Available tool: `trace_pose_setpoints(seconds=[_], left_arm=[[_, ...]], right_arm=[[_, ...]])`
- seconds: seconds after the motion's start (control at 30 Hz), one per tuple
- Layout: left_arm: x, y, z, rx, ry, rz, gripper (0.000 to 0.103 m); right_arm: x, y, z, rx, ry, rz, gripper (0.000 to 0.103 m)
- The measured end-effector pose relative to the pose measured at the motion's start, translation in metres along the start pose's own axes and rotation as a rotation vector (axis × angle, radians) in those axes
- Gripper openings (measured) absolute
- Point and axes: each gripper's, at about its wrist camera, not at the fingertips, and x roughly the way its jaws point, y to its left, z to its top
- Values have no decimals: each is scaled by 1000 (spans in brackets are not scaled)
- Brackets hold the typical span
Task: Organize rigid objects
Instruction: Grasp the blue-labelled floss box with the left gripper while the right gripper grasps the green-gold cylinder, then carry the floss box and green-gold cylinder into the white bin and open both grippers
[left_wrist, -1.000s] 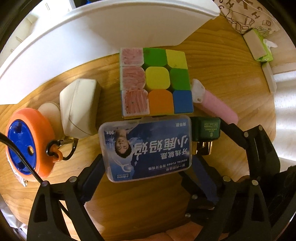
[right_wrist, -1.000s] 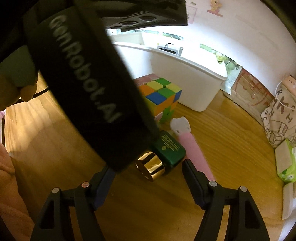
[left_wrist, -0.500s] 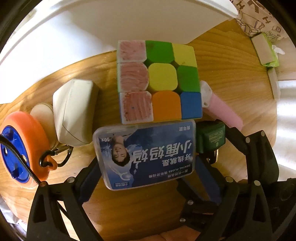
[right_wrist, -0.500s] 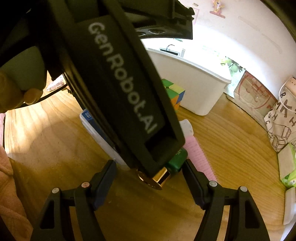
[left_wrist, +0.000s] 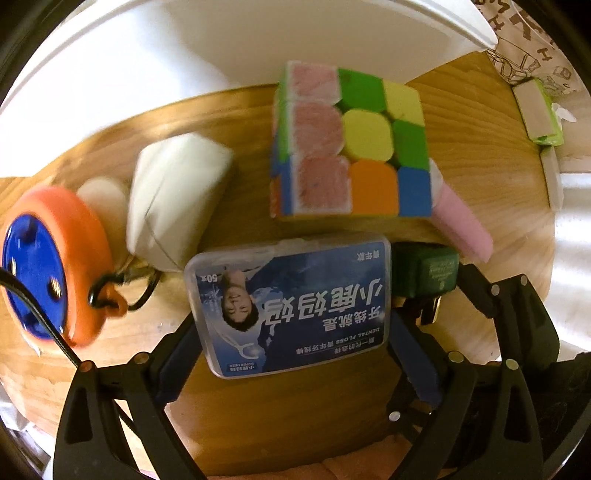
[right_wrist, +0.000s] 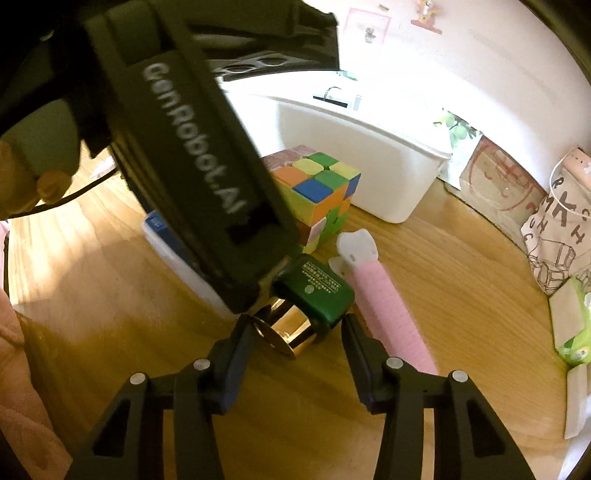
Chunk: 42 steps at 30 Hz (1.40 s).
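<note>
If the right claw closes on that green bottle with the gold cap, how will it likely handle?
The green bottle lies on its side; its round gold cap may roll or slip. Its flat-sided body looks rigid and should resist rolling. The right claw straddles the cap, open.

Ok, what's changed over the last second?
The right tool has narrowed its jaws around the gold cap of the green bottle, with no clear grip yet. The left tool, still clamped on the dental floss box, has edged toward the cube. That cube, the pink tube and the white bin haven't moved.
</note>
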Motion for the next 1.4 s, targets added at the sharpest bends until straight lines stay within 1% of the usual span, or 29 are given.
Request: trace_pose_setpoints(seconds=[0.3,0.6,0.67,0.97,1.23,1.33,1.4], left_arm=[[5,20,-24,-70,19,-10,96],[13,41,-57,-121,23,-36,96],[13,47,-58,-129,22,-44,96],[7,65,-87,-121,-24,-41,96],[-8,87,-124,-118,-79,-25,96],[-20,97,-136,-120,-103,-20,96],[-25,100,-146,-122,-121,-14,96]], right_arm=[[-2,0,1,33,19,3,42],[-14,9,-11,108,46,5,41],[-16,10,-14,120,52,0,41],[-32,20,-28,203,61,-14,40],[-42,28,-28,259,38,-33,39],[-45,33,-25,262,25,-40,38],[-45,35,-20,258,14,-43,35]])
